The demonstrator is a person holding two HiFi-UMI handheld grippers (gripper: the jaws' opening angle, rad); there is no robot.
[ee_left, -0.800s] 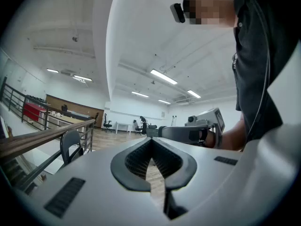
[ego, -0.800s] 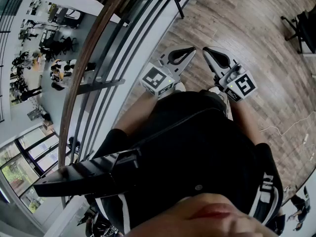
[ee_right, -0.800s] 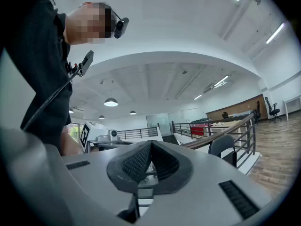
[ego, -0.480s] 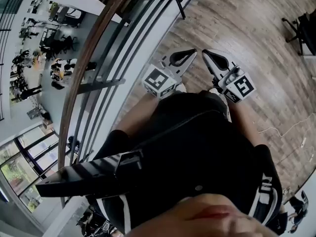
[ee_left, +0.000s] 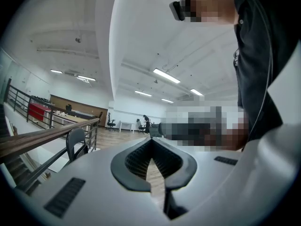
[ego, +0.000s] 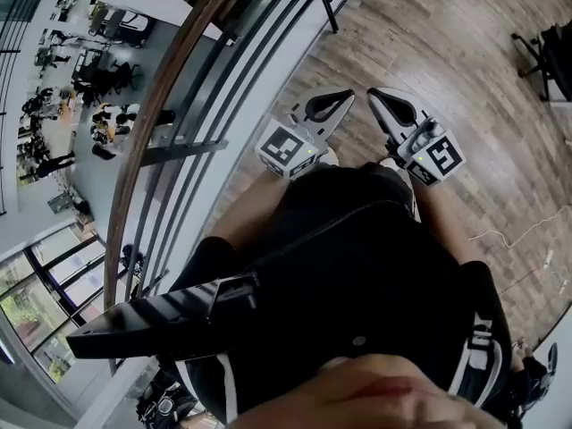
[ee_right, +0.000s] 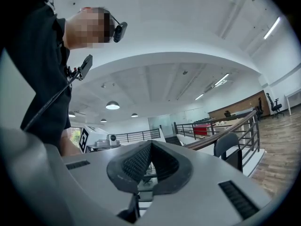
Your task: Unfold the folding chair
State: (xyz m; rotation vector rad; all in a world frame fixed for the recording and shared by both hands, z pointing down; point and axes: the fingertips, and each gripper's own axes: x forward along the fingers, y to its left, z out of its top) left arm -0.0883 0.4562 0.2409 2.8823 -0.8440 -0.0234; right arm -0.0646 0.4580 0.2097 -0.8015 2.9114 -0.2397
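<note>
L gripper (ego: 345, 96) & R gripper (ego: 375, 93), smooth white plastic w/ ribbed black pads (ee_left: 136, 159), jaws shut empty, above wood-plank floor (ego: 447, 52) beside curved wooden handrail (ego: 170, 88).

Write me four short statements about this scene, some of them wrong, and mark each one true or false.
1. The left tool and the right tool are both shut and empty. True.
2. A dark chair stands beside the railing. True.
3. The left tool grips that chair. False: the chair stands apart from it, untouched.
4. The floor is carpeted. False: it is wood planks.
</note>
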